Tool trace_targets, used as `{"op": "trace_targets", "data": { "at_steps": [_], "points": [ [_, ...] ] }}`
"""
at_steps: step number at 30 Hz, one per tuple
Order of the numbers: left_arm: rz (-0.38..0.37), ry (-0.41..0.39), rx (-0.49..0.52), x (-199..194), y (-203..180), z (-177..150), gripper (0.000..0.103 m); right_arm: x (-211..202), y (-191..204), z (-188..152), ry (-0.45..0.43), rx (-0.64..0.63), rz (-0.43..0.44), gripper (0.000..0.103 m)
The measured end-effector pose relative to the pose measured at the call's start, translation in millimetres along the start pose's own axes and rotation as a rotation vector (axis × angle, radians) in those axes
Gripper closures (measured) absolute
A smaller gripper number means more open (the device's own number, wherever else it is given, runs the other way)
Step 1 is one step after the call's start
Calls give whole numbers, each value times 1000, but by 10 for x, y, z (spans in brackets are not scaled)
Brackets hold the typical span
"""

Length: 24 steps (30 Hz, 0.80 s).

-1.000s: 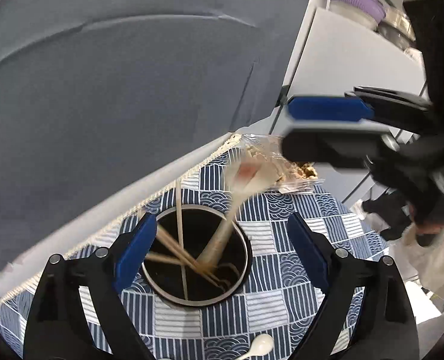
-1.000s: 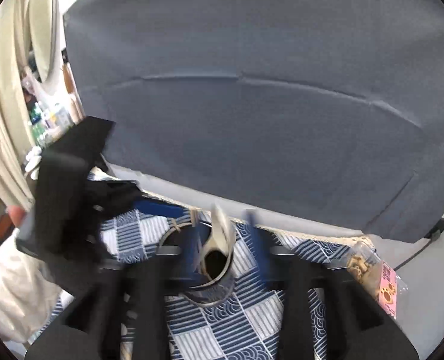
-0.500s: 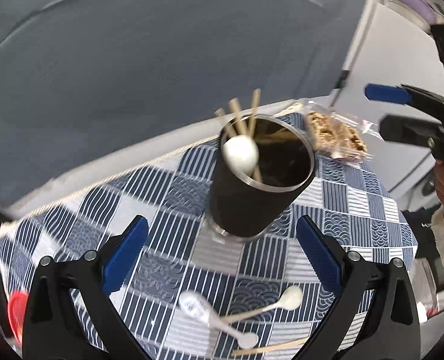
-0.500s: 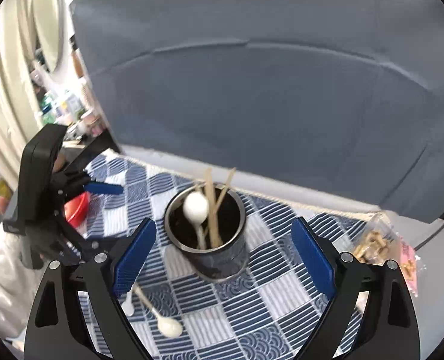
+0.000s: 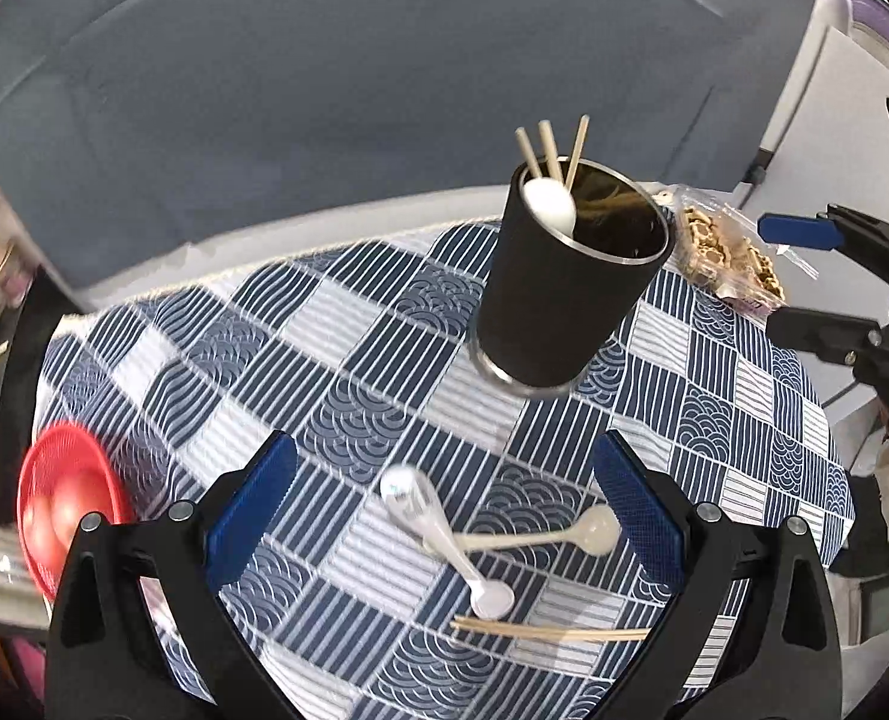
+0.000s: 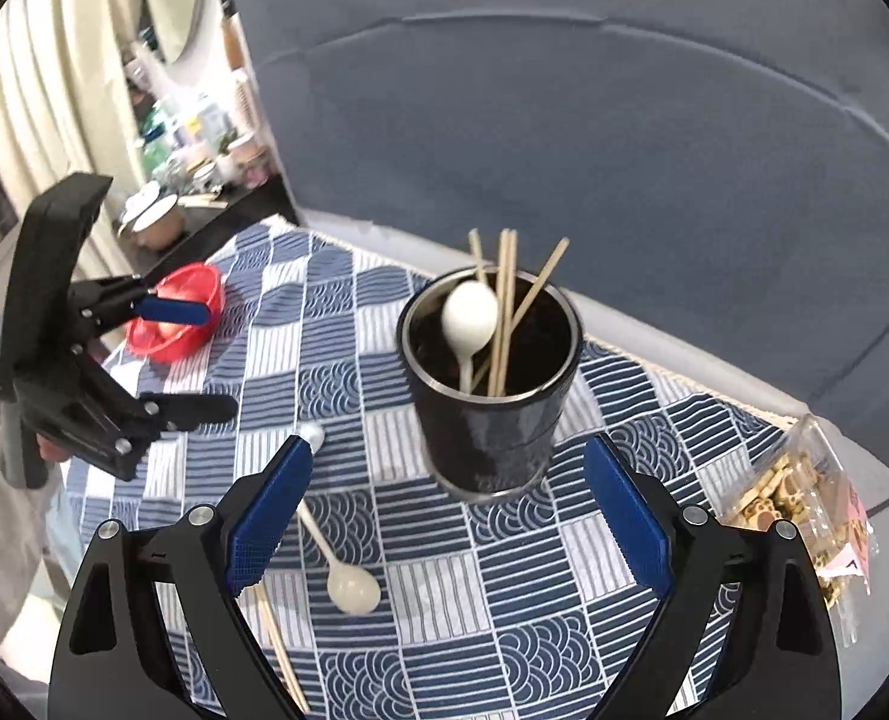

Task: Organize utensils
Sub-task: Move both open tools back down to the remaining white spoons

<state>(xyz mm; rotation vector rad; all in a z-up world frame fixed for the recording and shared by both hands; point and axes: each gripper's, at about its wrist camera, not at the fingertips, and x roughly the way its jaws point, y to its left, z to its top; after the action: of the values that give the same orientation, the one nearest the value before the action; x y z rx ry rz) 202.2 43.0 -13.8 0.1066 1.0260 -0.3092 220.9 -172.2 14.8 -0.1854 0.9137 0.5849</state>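
Note:
A black cup stands on the checked cloth. It holds several wooden chopsticks and a white spoon. On the cloth lie a clear-white spoon, a cream spoon crossing it, and loose chopsticks. My left gripper hangs open over the two loose spoons, touching nothing. My right gripper is open just in front of the cup, with nothing between its fingers.
A red bowl sits at the cloth's left edge. A clear snack bag lies at the right. The grey sofa back rises behind the table. A cluttered shelf stands far left.
The white spoon went into the cup and now rests there. Both grippers drew back from above the cup. The left one swung over the loose spoons; the right one's jaws widened.

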Motion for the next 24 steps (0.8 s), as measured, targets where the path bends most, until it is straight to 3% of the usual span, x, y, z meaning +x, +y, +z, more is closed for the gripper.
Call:
{"op": "trace_targets", "data": {
  "at_steps": [3,13,24],
  "points": [
    [55,16,-28,-12,-12,-143,6,61,50,-98,24,-17,28,16],
    [131,65,-127,-9,-108,-584,6,258,190,-414,114,-125,84,16],
    [144,92,-220,173,-195,-1064,6,536,262,-709,151,-154,76,16]
  ]
}}
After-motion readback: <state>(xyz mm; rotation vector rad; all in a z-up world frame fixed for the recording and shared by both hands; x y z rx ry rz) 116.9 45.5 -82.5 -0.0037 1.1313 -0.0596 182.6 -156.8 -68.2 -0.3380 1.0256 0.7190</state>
